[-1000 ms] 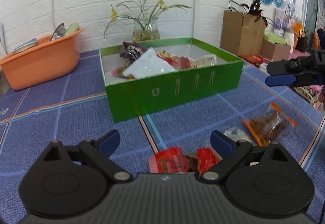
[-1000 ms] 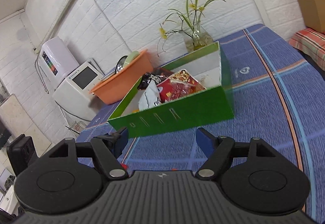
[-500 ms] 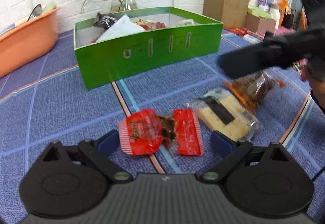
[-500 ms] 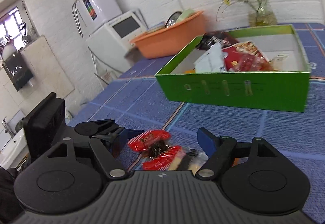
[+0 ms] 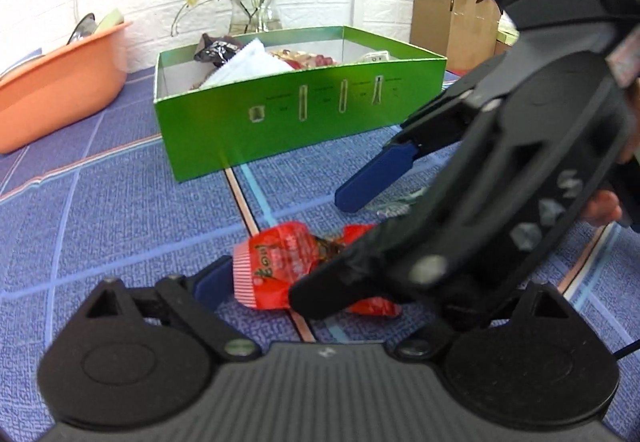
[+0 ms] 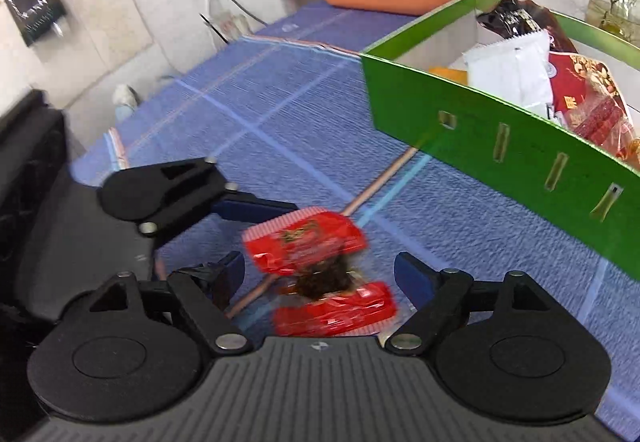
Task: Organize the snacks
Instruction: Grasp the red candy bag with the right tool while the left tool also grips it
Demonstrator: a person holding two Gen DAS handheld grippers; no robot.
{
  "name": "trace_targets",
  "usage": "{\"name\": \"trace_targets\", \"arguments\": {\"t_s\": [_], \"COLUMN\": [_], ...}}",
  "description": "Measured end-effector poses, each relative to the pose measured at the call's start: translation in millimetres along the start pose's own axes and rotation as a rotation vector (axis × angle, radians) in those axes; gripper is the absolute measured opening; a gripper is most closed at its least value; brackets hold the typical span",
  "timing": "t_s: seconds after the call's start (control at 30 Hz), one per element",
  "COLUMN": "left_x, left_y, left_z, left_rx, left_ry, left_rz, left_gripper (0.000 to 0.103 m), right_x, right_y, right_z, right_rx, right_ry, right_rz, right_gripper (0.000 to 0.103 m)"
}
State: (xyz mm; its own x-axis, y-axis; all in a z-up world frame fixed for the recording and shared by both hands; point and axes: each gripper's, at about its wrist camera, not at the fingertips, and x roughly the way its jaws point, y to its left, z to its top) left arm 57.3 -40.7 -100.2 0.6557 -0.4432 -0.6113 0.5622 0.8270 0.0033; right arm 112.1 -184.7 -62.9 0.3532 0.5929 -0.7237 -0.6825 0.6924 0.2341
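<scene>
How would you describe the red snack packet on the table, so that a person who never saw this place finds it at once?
Start at the green box on the blue tablecloth. In front of its long side with the slots, on the cloth where an orange line runs, lies the red snack packet, between two open grippers. Unlike the snacks in the box, it lies outside it, and it is bright red with dark contents showing at its middle.

1. The right gripper (image 6: 319,272) has swung in from the far right, over the red snack packet (image 5: 280,266).
2. Its open jaws now straddle that packet, seemingly without touching.
</scene>
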Motion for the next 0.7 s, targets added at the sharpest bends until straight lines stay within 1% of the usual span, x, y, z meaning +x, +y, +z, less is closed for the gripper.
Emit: {"name": "trace_targets", "arguments": {"t_s": [0.07,0.1,0.13,0.17,0.2,0.23,0.37,0.43,0.47,0.5,0.6,0.67,0.7], "left_x": [0,-1,-2,-2,-3,-4,-6,-7,-8,-9,-9,-10,-12], "left_y": [-1,0,1,2,2,3,3,2,2,2,0,-2,-3], "left_z": [1,2,3,3,3,3,3,4,5,5,5,5,5], "left_rx": [-0.004,-0.016,-0.024,-0.029,-0.034,-0.038,-0.036,-0.033,-0.032,-0.03,-0.02,0.007,0.01], "left_ry": [-0.004,-0.005,-0.005,-0.008,-0.012,-0.008,-0.003,-0.007,-0.009,-0.013,-0.014,-0.025,-0.03], "left_rz": [0.004,0.002,0.006,0.011,0.02,0.017,0.021,0.033,0.03,0.03,0.038,0.052,0.057], "left_gripper": [0.084,0.078,0.074,0.073,0.07,0.069,0.065,0.055,0.053,0.05,0.05,0.049,0.049], "right_x": [2,2,1,0,0,0,1,0,-1,-2,-2,-3,-4], "right_y": [-1,-1,-3,-4,-4,-4,-3,-2,-1,-2,-3,-1,0], "right_z": [1,1,0,-2,-2,-2,-1,-1,-2,-3,-5,-7,-8], "right_rx": [-0.008,-0.016,-0.014,-0.011,-0.016,-0.03,-0.026,-0.025,-0.026,-0.014,0.001,-0.001,-0.005], "right_ry": [0.003,0.001,-0.006,-0.01,-0.017,-0.02,-0.019,-0.026,-0.036,-0.045,-0.061,-0.077,-0.088], "right_rz": [0.001,0.002,0.012,0.022,0.028,0.03,0.03,0.021,0.014,0.012,0.012,0.002,-0.007], "right_gripper": [0.103,0.103,0.103,0.103,0.1,0.095,0.092,0.085,0.079,0.078,0.077,0.076,0.066]}}
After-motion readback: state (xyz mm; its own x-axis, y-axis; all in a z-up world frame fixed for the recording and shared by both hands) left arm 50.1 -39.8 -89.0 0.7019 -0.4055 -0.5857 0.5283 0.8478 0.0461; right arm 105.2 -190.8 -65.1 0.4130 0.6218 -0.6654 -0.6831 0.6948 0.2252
